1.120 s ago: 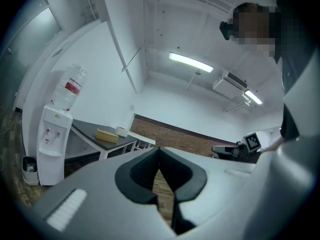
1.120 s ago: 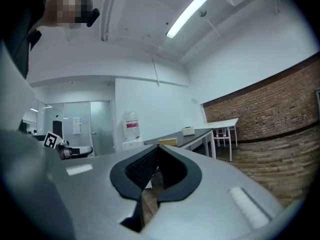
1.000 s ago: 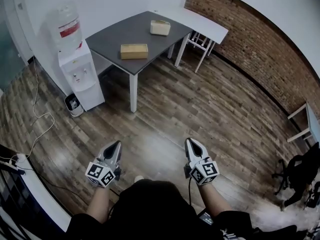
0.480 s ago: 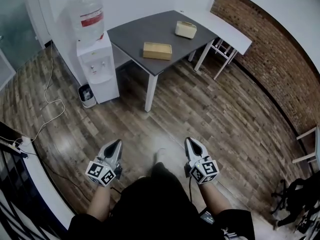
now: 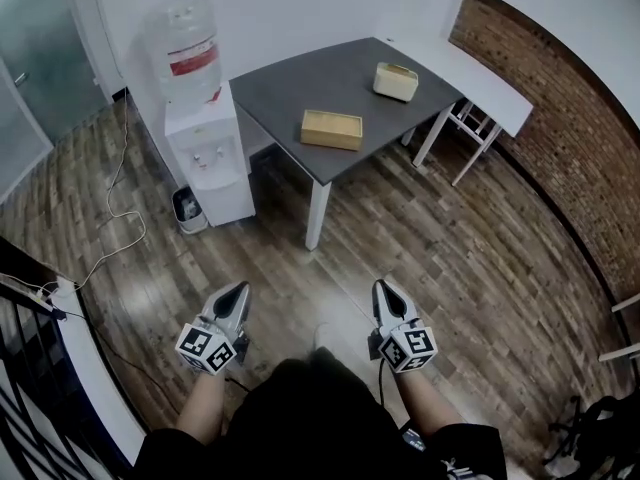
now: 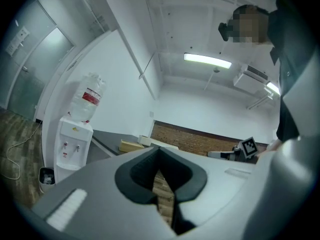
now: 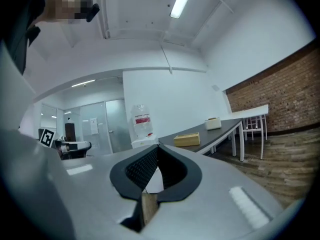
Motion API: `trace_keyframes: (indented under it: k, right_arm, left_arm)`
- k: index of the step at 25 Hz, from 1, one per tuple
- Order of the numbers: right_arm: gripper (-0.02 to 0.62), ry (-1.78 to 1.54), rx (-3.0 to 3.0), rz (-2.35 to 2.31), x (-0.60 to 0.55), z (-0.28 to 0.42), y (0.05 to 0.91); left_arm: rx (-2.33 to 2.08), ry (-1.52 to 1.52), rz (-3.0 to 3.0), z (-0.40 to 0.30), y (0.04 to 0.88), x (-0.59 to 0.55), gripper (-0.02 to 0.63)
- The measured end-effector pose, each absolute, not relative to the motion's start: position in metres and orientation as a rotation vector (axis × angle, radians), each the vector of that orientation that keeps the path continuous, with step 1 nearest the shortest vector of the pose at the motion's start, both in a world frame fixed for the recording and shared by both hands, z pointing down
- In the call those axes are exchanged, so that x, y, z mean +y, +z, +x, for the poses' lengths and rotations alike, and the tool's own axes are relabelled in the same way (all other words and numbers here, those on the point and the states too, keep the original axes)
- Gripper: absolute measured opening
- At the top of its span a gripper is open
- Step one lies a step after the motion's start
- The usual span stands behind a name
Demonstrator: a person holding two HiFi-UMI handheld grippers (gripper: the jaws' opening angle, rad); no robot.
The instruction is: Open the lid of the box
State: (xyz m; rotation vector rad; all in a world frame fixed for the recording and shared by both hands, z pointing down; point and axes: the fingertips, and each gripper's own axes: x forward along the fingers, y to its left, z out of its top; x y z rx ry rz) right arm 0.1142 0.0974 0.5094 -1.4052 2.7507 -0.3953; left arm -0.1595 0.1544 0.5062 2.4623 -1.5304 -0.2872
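Left tool (image 5: 240,288), right tool (image 5: 381,284): closed, empty

No words can be read: the red label (image 5: 196,65) on the far-left water bottle (image 5: 184,43) is blurred, and the marker cubes (image 5: 207,349) show only square patterns.

surface: grey table (image 5: 290,86) | on it: flat wooden box (image 5: 332,129); cream box (image 5: 396,81), apart

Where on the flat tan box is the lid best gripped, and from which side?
Probably the lid's edge along the long side of the tan box that is turned toward the near corner of the grey table, approached level from there. The box lies flat and low, not far from that corner. No hinge or seam can be made out.
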Motion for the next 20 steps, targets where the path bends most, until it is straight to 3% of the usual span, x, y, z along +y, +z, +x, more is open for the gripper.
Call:
trace_keyframes:
  k: [8,20]
  right_arm:
    - [0.002,-0.385,2.762,-1.273,0.008,0.103,0.493]
    - [0.002,-0.421,2.706,-1.344,-0.066,0.166,0.502]
  left_arm:
    - [-1.596,-0.319,2.45,-0.147,0.483,0.073,0.0]
    - [-1.667,-0.327,2.433,-0.116,0.481,-0.003,0.0]
